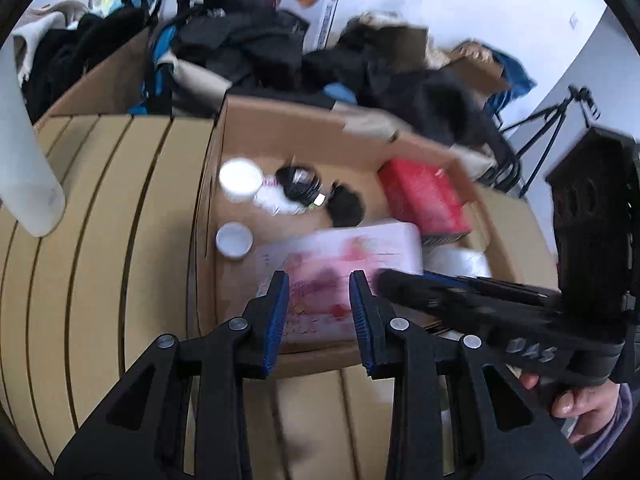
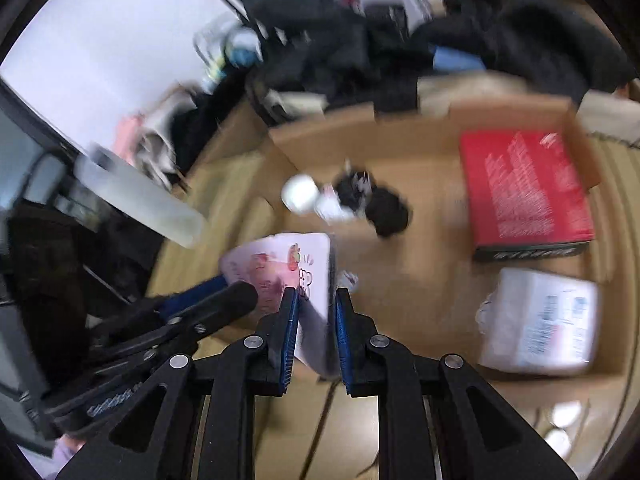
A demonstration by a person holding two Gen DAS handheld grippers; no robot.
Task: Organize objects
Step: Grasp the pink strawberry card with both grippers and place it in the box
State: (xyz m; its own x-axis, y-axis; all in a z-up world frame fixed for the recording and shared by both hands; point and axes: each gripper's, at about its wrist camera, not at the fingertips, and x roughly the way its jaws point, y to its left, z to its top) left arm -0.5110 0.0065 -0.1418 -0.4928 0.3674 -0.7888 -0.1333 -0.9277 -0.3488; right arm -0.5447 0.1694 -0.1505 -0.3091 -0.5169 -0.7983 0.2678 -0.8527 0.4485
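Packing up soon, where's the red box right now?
The red box lies in the cardboard box's far right corner, just beyond the white packet.

The box (image 2: 404, 152) ahead of the grippers was brown cardboard. Inside it lay a red box (image 2: 524, 188) with white print, a white pad (image 2: 296, 264) with pink cartoon drawings, white round lids (image 1: 239, 178), and a black bundle (image 2: 386, 208).

bg: white wall (image 1: 460, 20) | slatted wood tabletop (image 1: 100, 240) | dark clothes pile (image 1: 248, 40) | tripod (image 1: 552, 128)

A cluttered storeroom-like room: heaped dark clothes (image 1: 248, 40), cardboard boxes (image 1: 304, 120), a tripod (image 1: 552, 128) against white walls.
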